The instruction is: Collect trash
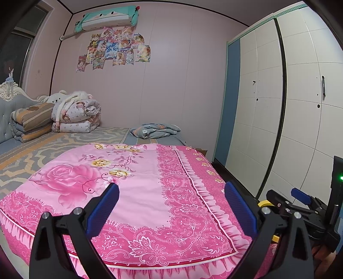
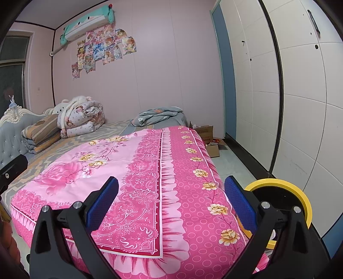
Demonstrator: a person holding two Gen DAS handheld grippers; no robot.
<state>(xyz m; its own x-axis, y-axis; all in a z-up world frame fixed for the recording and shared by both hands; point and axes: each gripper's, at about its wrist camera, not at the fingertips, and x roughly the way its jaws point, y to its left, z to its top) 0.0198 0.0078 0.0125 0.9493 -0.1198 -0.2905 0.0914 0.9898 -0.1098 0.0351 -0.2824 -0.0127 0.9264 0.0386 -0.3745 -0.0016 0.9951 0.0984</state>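
Two hand-held grippers hover over the foot of a bed (image 1: 150, 171) in a pink-walled bedroom, both with their blue-padded fingers spread wide and holding nothing. The left gripper (image 1: 171, 206) points across a pink floral bedspread (image 1: 137, 188), its fingers (image 1: 105, 210) framing the rose print and lace-pattern border. The right gripper (image 2: 171, 203) sits nearer the bed's right edge, above the darker pink frill with yellow flowers; seen from the left camera, it shows at the far right (image 1: 300, 201), a green light glowing beside it. A yellow bin (image 2: 298, 199) with a dark inside stands on the floor just beside the bed's right corner, partly hidden behind the right gripper's outer finger. No loose trash can be made out on the bedspread. Farther along the floor, between the bed and a white wardrobe (image 2: 300, 96), an open cardboard box (image 2: 209, 137) holds what look like packets, too small to tell. At the head of the bed, folded quilts (image 1: 75, 115) and a striped pillow (image 1: 32, 120) lie stacked against a grey tufted headboard (image 1: 12, 107), with a white plush toy (image 1: 56, 97) behind them and a crumpled grey floral cover (image 1: 155, 129) lying apart to the right. Cartoon posters (image 1: 115, 47) cluster on the wall under a covered air conditioner (image 1: 107, 17).
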